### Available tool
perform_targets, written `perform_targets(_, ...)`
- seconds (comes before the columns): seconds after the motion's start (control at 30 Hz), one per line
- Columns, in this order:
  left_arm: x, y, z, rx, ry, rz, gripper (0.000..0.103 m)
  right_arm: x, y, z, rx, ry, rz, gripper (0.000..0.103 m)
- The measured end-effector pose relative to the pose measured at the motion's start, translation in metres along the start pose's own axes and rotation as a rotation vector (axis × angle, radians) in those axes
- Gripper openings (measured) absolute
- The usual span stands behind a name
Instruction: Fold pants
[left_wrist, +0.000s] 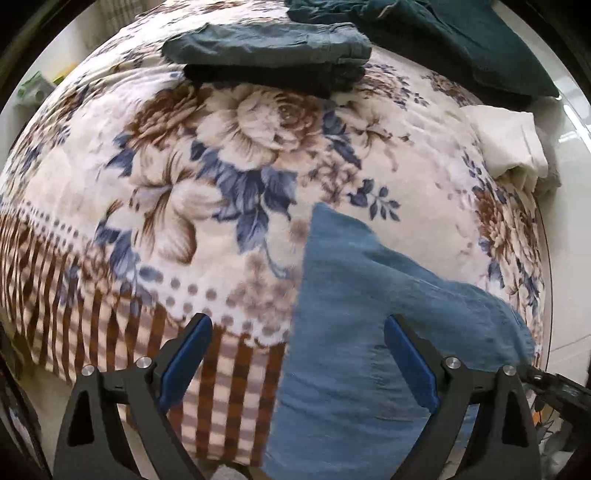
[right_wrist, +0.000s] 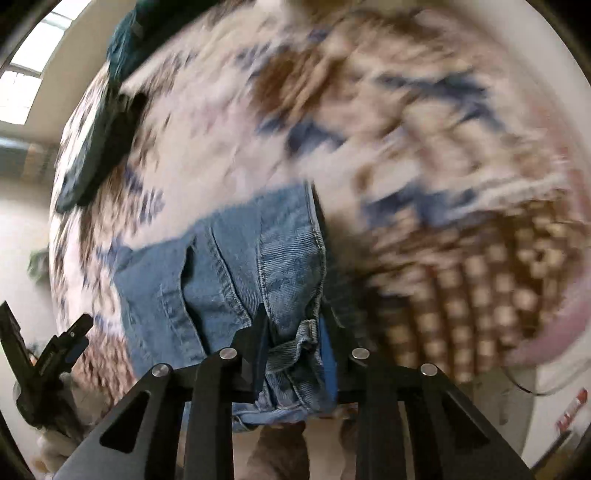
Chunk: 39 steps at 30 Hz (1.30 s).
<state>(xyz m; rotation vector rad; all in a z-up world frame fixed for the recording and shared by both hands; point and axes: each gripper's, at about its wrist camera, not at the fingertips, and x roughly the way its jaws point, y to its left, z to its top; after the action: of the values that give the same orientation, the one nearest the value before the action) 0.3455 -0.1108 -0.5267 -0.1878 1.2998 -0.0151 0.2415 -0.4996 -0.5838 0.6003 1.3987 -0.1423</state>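
Blue jeans (left_wrist: 362, 317) lie on a floral blanket (left_wrist: 207, 166) at the near right of the left wrist view. My left gripper (left_wrist: 297, 332) is open just above them, its right finger over the denim and its left finger over the blanket, holding nothing. In the right wrist view my right gripper (right_wrist: 293, 332) is shut on the jeans (right_wrist: 229, 273), with bunched denim and a belt loop between the blue pads. The left gripper also shows at the lower left of the right wrist view (right_wrist: 70, 339). That view is blurred by motion.
Folded dark green pants (left_wrist: 269, 44) sit on a black garment at the far side of the blanket. More dark green cloth (left_wrist: 461, 40) lies at the far right. A folded cream cloth (left_wrist: 509, 144) lies at the right edge. Pale floor surrounds the blanket.
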Motion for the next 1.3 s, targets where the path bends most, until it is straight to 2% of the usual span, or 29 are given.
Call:
perform_targets(0.1, 0.015, -0.003, 0.009, 0.008, 0.034, -0.025, 0.095, 0.012, -0.006, 0.0, -0.048, 0.027, -0.091, 0.027)
perform_targets(0.2, 0.042, -0.01, 0.021, 0.008, 0.081, -0.065, 0.095, 0.046, -0.017, 0.001, -0.067, 0.159, -0.102, 0.034)
perform_targets(0.23, 0.054, -0.011, 0.025, -0.002, 0.102, -0.084, 0.095, 0.064, -0.019, 0.004, -0.08, 0.242, -0.098, 0.04)
perform_targets(0.27, 0.068, -0.01, 0.031, -0.026, 0.125, -0.094, 0.095, 0.071, -0.024, 0.008, -0.054, 0.277, -0.069, 0.043)
perform_targets(0.3, 0.079, -0.008, 0.034, -0.056, 0.141, -0.109, 0.095, 0.072, -0.031, 0.012, -0.011, 0.288, -0.034, 0.045)
perform_targets(0.33, 0.09, -0.005, 0.039, -0.086, 0.153, -0.13, 0.093, 0.069, -0.037, 0.018, 0.037, 0.283, 0.002, 0.054)
perform_targets(0.37, 0.1, -0.001, 0.042, -0.113, 0.159, -0.155, 0.068, 0.063, -0.044, 0.024, 0.081, 0.256, 0.023, 0.063)
perform_targets(0.4, 0.107, 0.001, 0.045, -0.132, 0.163, -0.19, 0.051, 0.057, -0.049, 0.029, 0.105, 0.23, 0.03, 0.065)
perform_targets(0.5, 0.114, 0.01, 0.046, -0.192, 0.154, -0.238, 0.046, 0.049, -0.058, 0.049, 0.16, 0.137, 0.077, 0.066)
perform_targets(0.57, 0.113, 0.013, 0.043, -0.195, 0.142, -0.246, 0.044, 0.063, -0.057, 0.064, 0.159, 0.129, 0.132, 0.066)
perform_targets(0.6, 0.112, 0.014, 0.041, -0.193, 0.137, -0.251, 0.043, 0.078, -0.055, 0.072, 0.16, 0.156, 0.171, 0.065)
perform_targets(0.63, 0.111, 0.017, 0.041, -0.197, 0.135, -0.254, 0.043, 0.088, -0.056, 0.077, 0.173, 0.185, 0.206, 0.05)
perform_targets(0.67, 0.113, 0.022, 0.04, -0.212, 0.144, -0.261, 0.043, 0.097, -0.055, 0.08, 0.173, 0.185, 0.229, 0.042)
perform_targets(0.7, 0.116, 0.027, 0.041, -0.228, 0.159, -0.273, 0.043, 0.102, -0.049, 0.082, 0.13, 0.18, 0.18, 0.042)
perform_targets(0.77, 0.126, 0.033, 0.045, -0.234, 0.177, -0.278, 0.046, 0.11, -0.03, 0.083, 0.01, 0.179, 0.054, 0.042)
perform_targets(0.83, 0.13, 0.029, 0.05, -0.187, 0.185, -0.247, 0.047, 0.11, -0.019, 0.084, -0.034, 0.182, 0.0, 0.044)
perform_targets(0.87, 0.124, 0.024, 0.052, -0.158, 0.183, -0.232, 0.046, 0.109, -0.016, 0.086, -0.037, 0.192, -0.011, 0.049)
perform_targets(0.9, 0.118, 0.019, 0.053, -0.133, 0.178, -0.225, 0.046, 0.105, -0.016, 0.087, -0.02, 0.205, -0.001, 0.053)
perform_targets(0.93, 0.107, 0.013, 0.053, -0.098, 0.172, -0.227, 0.052, 0.098, -0.021, 0.086, 0.014, 0.225, 0.028, 0.062)
perform_targets(0.97, 0.092, 0.009, 0.05, -0.079, 0.151, -0.259, 0.066, 0.09, -0.026, 0.082, 0.048, 0.233, 0.077, 0.07)
perform_targets(1.0, 0.083, 0.009, 0.048, -0.073, 0.131, -0.285, 0.075, 0.08, -0.033, 0.075, 0.089, 0.226, 0.14, 0.073)
perform_targets(1.03, 0.07, 0.009, 0.043, -0.07, 0.108, -0.315, 0.091, 0.066, -0.044, 0.062, 0.138, 0.21, 0.208, 0.077)
perform_targets(1.07, 0.061, 0.01, 0.036, -0.074, 0.093, -0.34, 0.098, 0.059, -0.051, 0.052, 0.158, 0.205, 0.227, 0.079)
perform_targets(1.2, 0.05, 0.016, 0.004, -0.087, 0.103, -0.349, 0.101, 0.062, -0.076, -0.006, 0.211, 0.273, 0.205, 0.079)
perform_targets(1.27, 0.061, 0.019, -0.012, -0.111, 0.155, -0.354, 0.101, 0.076, -0.08, -0.024, 0.254, 0.307, 0.267, 0.079)
perform_targets(1.3, 0.067, 0.022, -0.019, -0.126, 0.181, -0.359, 0.101, 0.089, -0.081, -0.033, 0.291, 0.33, 0.331, 0.079)
